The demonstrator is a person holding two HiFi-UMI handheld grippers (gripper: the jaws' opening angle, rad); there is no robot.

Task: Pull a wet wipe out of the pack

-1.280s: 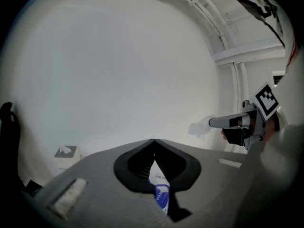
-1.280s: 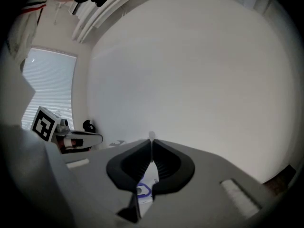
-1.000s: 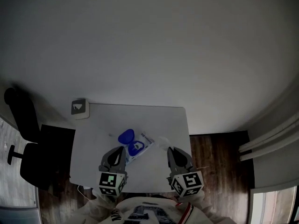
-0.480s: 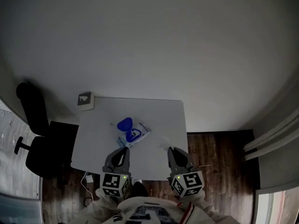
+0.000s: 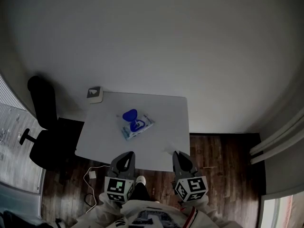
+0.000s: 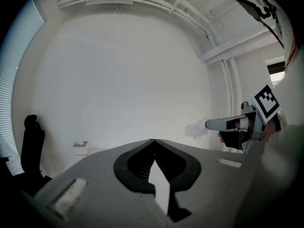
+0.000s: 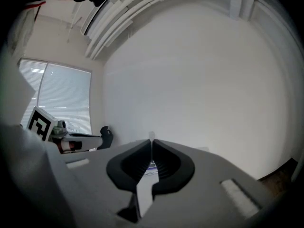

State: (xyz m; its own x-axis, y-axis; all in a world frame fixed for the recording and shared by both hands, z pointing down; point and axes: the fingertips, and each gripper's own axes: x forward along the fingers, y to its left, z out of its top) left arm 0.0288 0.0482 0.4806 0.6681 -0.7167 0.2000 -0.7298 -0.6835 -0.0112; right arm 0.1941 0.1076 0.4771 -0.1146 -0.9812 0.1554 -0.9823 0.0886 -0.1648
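The wet wipe pack lies on the white table with its blue lid flipped open. Both grippers hang off the table's near edge, close to my body and apart from the pack. My right gripper is shut on a small white wet wipe. From the left gripper view that wipe shows as a crumpled tuft at the right gripper's tips. My left gripper has its jaws together with nothing in them.
A small white box sits on the table's far left corner. A black office chair stands left of the table. A white charger with its cable lies on the wooden floor under the near left edge. Window blinds are at the far left.
Both grippers have drawn back from over the table to beyond its near edge, so the pack now lies farther ahead. The right gripper keeps the wipe; the left stays shut.
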